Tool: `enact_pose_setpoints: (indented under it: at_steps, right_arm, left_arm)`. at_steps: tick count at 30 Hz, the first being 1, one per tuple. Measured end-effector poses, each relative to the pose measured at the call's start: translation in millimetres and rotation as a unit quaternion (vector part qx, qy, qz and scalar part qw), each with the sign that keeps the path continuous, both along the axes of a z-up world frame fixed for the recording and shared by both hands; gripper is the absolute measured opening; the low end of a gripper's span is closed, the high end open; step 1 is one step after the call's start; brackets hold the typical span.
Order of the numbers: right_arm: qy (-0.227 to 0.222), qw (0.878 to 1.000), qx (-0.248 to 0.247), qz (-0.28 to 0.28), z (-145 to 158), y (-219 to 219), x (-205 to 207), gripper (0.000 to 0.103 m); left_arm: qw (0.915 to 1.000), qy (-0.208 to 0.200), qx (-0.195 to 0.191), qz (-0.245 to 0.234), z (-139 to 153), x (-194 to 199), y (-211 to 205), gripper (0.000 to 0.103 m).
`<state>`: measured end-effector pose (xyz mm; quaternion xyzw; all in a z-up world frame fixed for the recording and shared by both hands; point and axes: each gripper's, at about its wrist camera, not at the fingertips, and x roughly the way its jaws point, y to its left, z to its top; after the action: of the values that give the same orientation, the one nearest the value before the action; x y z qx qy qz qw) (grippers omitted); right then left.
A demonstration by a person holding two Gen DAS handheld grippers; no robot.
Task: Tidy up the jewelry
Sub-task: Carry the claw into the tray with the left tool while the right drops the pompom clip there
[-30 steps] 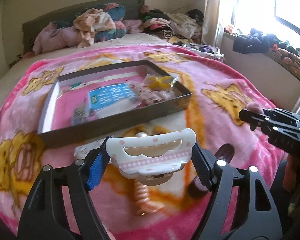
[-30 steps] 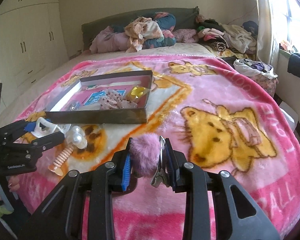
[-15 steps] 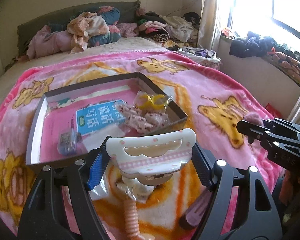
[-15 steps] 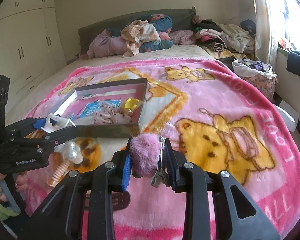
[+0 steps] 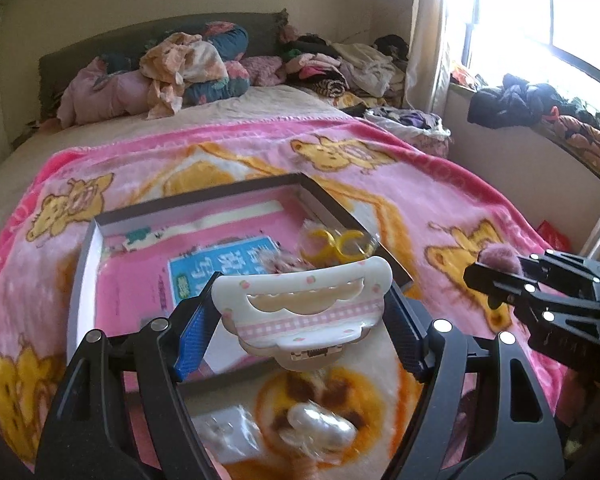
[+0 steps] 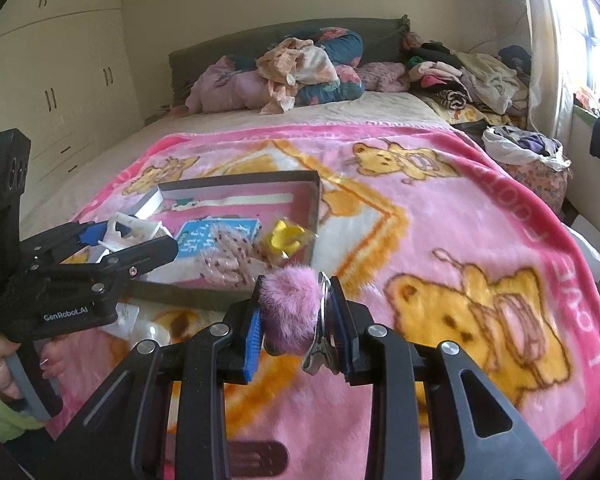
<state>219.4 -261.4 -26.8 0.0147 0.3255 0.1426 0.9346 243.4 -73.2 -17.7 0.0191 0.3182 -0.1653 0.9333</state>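
Observation:
My left gripper is shut on a white and pink claw hair clip and holds it over the near edge of a shallow dark box on the pink blanket. The box holds a blue card, pink spotted clips and a yellow item in a clear bag. My right gripper is shut on a pink furry pompom clip with a metal clasp, just before the box's near right corner. The left gripper also shows in the right wrist view.
The pink bear blanket covers the bed. A pearly item and a clear packet lie on it below my left gripper. Piled clothes sit at the headboard, more clothes by the window. Cupboards stand left.
Both grippers have risen and moved forward toward the box, each keeping its clip. The left one is now over the box's near edge; the loose items below it have slid down the view.

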Motion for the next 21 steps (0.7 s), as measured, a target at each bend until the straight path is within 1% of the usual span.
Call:
enact_pose_setpoints:
  at_steps: [5,9,17,21]
  right_arm:
    - [0.002,1.000,0.004,0.007,3.3,9.4,19.1,0.029]
    - [0.002,1.000,-0.001,0.015,5.7,18.1,31.4,0.029]
    - [0.005,1.000,-0.003,0.024,6.5,31.5,59.0,0.029]
    - [0.006,0.999,-0.012,0.029,4.0,39.7,72.9,0.029]
  left_arm:
    - [0.9998,-0.018,0.000,0.013,12.0,9.2,12.3,0.066]
    - [0.9994,-0.021,0.002,0.028,15.0,19.3,24.9,0.066]
    - [0.9985,-0.003,0.008,0.054,2.0,42.1,44.6,0.066]
    - [0.9977,0.005,0.010,0.067,-5.1,52.1,54.6,0.066]
